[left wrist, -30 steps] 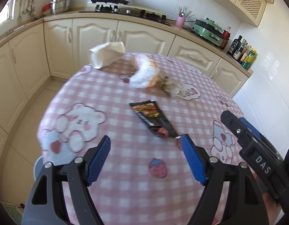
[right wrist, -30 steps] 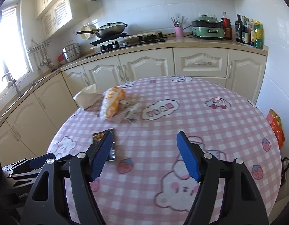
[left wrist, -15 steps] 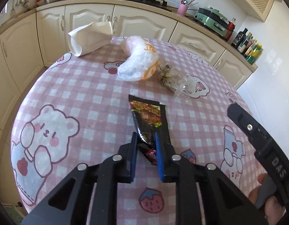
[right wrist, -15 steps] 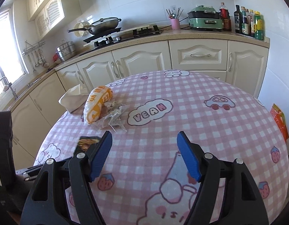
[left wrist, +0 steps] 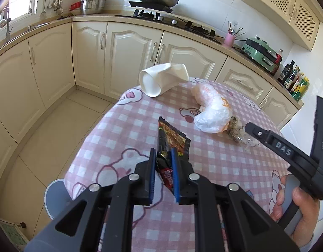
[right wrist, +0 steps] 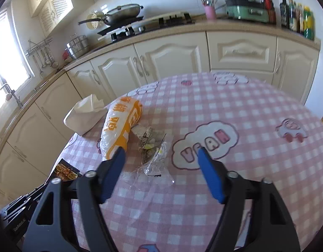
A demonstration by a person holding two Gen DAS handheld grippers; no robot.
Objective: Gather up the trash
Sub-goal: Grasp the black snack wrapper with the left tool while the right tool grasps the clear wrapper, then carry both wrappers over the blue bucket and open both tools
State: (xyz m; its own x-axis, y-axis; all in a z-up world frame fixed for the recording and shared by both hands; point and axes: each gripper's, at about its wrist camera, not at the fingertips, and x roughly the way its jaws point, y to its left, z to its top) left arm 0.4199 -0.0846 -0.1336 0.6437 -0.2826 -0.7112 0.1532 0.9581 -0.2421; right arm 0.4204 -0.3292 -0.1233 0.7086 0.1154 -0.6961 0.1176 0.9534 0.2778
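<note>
The left gripper (left wrist: 164, 161) grips the dark wrapper (left wrist: 171, 142) near the bench's (left wrist: 119, 130) left edge; the right gripper (right wrist: 161, 157) gapes wide above a clear bag (right wrist: 154, 153).

The left tongs (left wrist: 164, 163) sit in the lower middle of the left wrist view. Their two blue pads (left wrist: 152, 174) are pulled in close, with only a thin gap, and they pinch a dark snack wrapper (left wrist: 171, 145) between them.

The right tongs (right wrist: 160, 157) sit in the lower half of the right wrist view. Their blue pads (right wrist: 209, 176) are spread wide apart and hold nothing.

In the left wrist view, the right tongs also show at the right edge. The person's right hand (left wrist: 295, 205) is wrapped around the grey handle in the lower right corner.
</note>
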